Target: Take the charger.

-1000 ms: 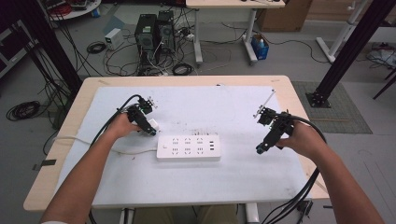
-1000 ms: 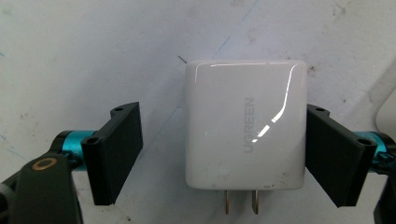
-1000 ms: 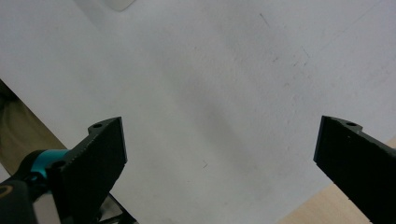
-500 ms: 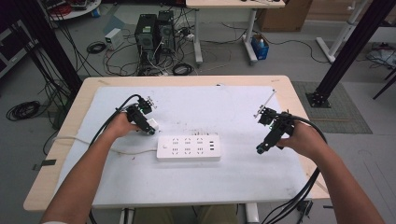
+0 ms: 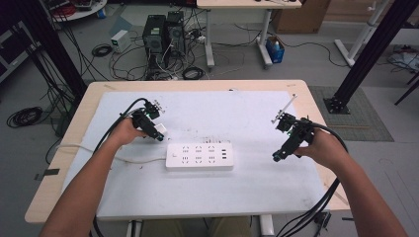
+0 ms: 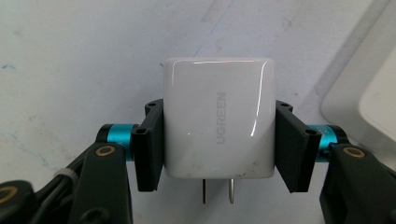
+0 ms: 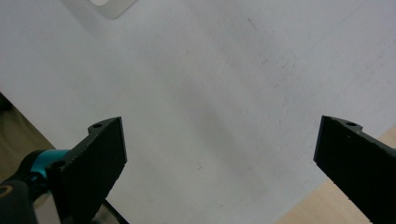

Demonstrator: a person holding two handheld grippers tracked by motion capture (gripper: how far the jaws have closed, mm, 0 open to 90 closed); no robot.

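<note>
My left gripper [image 6: 219,140] has just closed its jaws on the white charger [image 6: 218,116]; both pads press flat against its sides, and its 2 metal prongs point back toward my camera. In the high view the charger [image 5: 161,131] sits at the tip of the left gripper [image 5: 157,134], low over the white mat [image 5: 237,111] on the counter [image 5: 89,96], just beyond the far left corner of the white power strip [image 5: 199,156]. The strip lies across the middle of the mat, its cord [image 5: 99,150] running off to the left. My right gripper [image 7: 219,158] hangs over bare mat with its jaws spread wide and nothing between them; in the high view it [image 5: 276,157] is to the right of the strip, apart from it
</note>
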